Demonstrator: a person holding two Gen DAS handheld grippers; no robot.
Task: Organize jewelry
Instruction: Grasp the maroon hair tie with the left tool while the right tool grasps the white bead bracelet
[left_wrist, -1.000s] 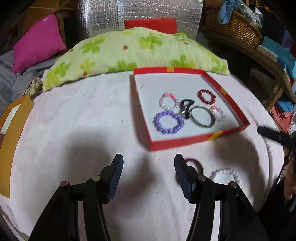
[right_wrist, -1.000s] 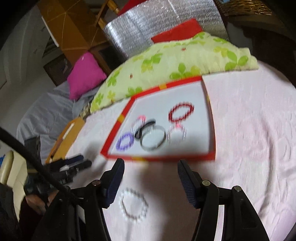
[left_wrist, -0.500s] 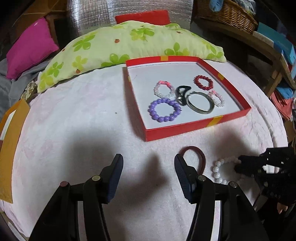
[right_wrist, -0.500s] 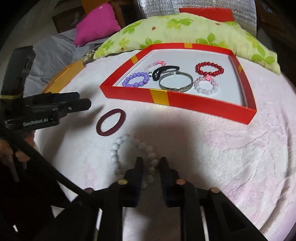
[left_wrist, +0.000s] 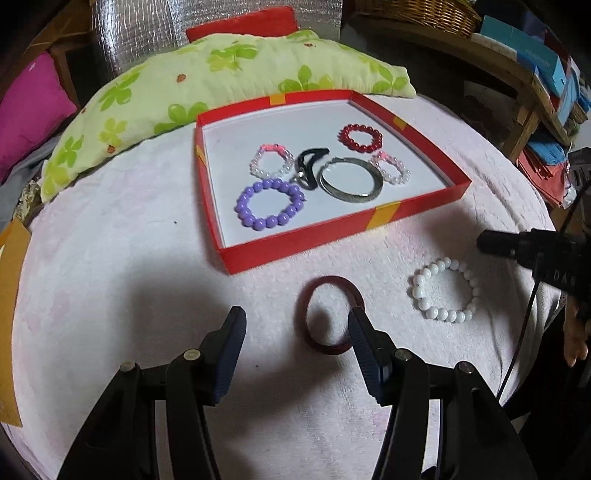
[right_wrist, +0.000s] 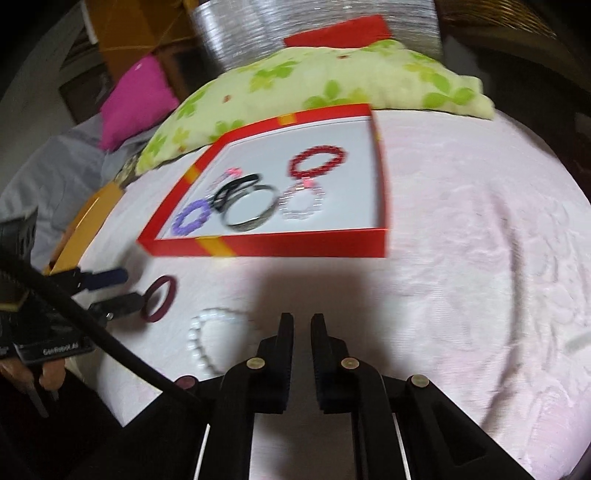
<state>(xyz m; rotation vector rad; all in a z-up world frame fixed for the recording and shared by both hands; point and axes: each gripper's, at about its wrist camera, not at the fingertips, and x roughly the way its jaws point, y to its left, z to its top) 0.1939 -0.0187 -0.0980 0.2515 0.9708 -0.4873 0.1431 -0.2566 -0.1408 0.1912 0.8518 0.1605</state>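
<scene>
— Two bracelets lie outside the red box (left_wrist: 343, 230): a dark red bangle (left_wrist: 330, 314) and a white bead bracelet (left_wrist: 445, 289), both on the pink cover. Where do they sit for each hand-held gripper?

— The left hand-held gripper (left_wrist: 295, 332) is spread wide and empty; the bangle lies just ahead, its near edge by the right-side finger. The right hand-held gripper (right_wrist: 302, 326) is nearly closed, gripping nothing; the beads lie just to its left.

— How would they handle?

— The bangle looks stiff and light, likely slick; I'd pinch across its rim. The beads, probably strung on elastic, should flex and sag, so clamp one short run of beads.
</scene>
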